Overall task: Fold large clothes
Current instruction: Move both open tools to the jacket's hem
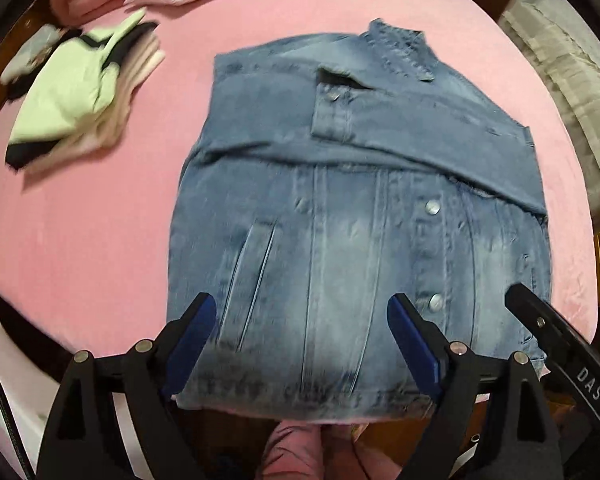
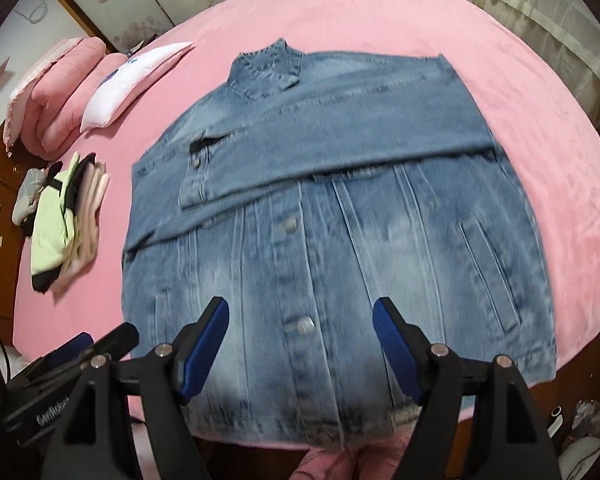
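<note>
Both tools sit closest to my cameras: the left tool (image 1: pixel 300 344) and the right tool (image 2: pixel 302 344) hang above the hem of the denim jacket (image 1: pixel 356 240), their blue pads spread wide, released, with nothing gripped between them. In the left view I see the right tool's black finger at the right edge, just beside my own. I find the jacket flat on the pink bed (image 2: pixel 500 80), front side up, collar away from me, with both sleeves folded across the chest. Far to the left lies a stack of folded clothes (image 2: pixel 64 220) — well apart from the jacket. Beyond it rest a white pillow (image 2: pixel 132 84) and a pink quilt (image 2: pixel 52 92). Nothing lies on the jacket.
</note>
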{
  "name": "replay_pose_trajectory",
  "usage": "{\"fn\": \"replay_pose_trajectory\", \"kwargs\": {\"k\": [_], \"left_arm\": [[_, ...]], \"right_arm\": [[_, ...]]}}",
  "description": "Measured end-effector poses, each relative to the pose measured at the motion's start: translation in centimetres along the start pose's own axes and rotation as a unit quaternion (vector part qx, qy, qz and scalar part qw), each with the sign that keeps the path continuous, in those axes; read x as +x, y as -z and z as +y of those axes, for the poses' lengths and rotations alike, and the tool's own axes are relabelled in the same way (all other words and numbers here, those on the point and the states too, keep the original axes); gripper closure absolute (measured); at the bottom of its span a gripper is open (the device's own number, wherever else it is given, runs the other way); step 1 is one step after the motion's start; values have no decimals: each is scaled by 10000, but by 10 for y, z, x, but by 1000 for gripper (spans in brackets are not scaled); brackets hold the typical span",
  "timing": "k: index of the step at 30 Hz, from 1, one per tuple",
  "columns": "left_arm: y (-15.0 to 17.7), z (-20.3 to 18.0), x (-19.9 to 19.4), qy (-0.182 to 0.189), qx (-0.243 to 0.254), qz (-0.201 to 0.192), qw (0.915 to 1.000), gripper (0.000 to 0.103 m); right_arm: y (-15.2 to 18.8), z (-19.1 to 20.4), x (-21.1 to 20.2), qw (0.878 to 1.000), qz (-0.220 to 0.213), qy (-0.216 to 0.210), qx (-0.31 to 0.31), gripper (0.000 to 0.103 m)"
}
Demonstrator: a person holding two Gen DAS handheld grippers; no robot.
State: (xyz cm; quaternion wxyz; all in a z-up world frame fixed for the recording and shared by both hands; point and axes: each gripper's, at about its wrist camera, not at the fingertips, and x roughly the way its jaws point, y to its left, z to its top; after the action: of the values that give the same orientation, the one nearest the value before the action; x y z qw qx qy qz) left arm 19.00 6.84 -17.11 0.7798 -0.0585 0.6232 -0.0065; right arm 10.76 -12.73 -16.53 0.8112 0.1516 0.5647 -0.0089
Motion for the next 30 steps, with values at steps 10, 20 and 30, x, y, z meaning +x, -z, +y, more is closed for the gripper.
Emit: {"fn": "replay_pose_trajectory", "kwargs": {"k": [10, 20, 30], "left_arm": [[84, 9, 7, 81, -449, -352, 9983, 17], [167, 48, 54, 126, -1510, -493, 9872, 17], [190, 106, 80, 286, -2433, -1079, 9635, 17]], "right_arm": [[72, -59, -10, 9965, -242, -637, 480, 28], [127, -154, -15, 9877, -904, -702, 1066, 28], [145, -260, 6, 9706, -1314, -585, 1931, 28]]}}
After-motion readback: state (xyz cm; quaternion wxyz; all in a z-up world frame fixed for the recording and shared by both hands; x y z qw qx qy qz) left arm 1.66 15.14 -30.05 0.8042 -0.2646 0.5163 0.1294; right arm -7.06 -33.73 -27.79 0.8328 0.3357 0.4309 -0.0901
